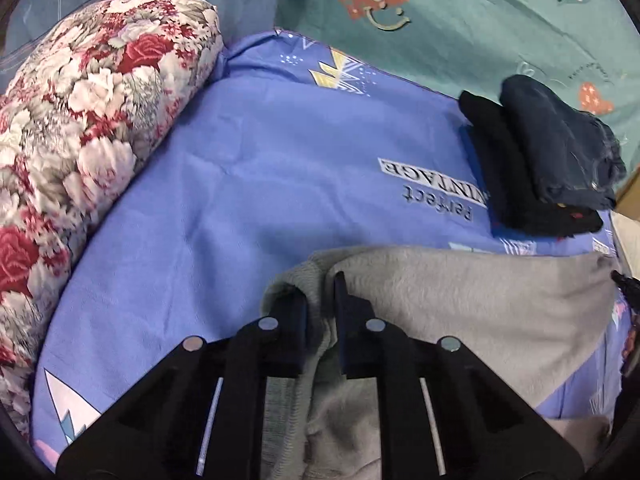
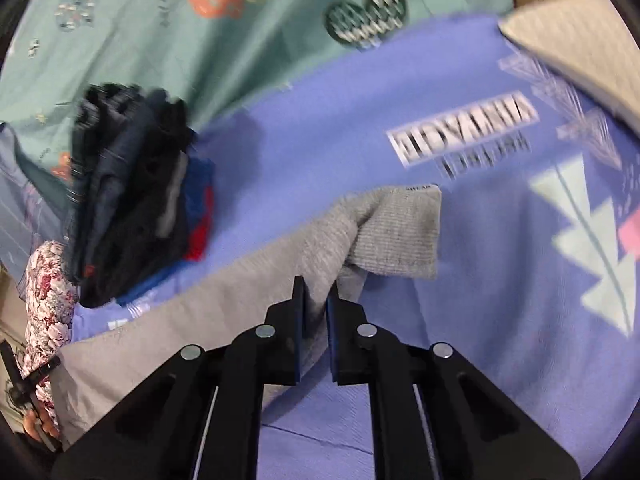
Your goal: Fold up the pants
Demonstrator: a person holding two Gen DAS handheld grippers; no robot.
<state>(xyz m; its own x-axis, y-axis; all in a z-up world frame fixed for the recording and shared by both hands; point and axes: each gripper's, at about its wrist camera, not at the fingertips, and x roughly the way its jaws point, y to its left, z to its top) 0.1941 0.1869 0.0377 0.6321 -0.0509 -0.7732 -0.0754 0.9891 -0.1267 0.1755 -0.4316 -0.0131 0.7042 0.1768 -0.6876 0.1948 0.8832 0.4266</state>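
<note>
Grey fleece pants (image 1: 460,312) lie across the blue printed sheet (image 1: 260,168). My left gripper (image 1: 320,292) is shut on the pants at their ribbed grey waistband edge, with cloth bunched between the fingers. In the right wrist view, my right gripper (image 2: 316,292) is shut on the grey pants (image 2: 224,312) near a ribbed cuff (image 2: 400,232), which sticks out past the fingertips and hangs folded over. The pant cloth stretches away to the left from the right gripper, lifted off the sheet (image 2: 320,128).
A stack of folded dark clothes (image 1: 552,156) sits at the sheet's far right; it also shows in the right wrist view (image 2: 132,204). A rolled floral quilt (image 1: 80,128) lies along the left. A green printed sheet (image 1: 480,24) lies beyond. A grey pad (image 2: 580,48) is at the upper right.
</note>
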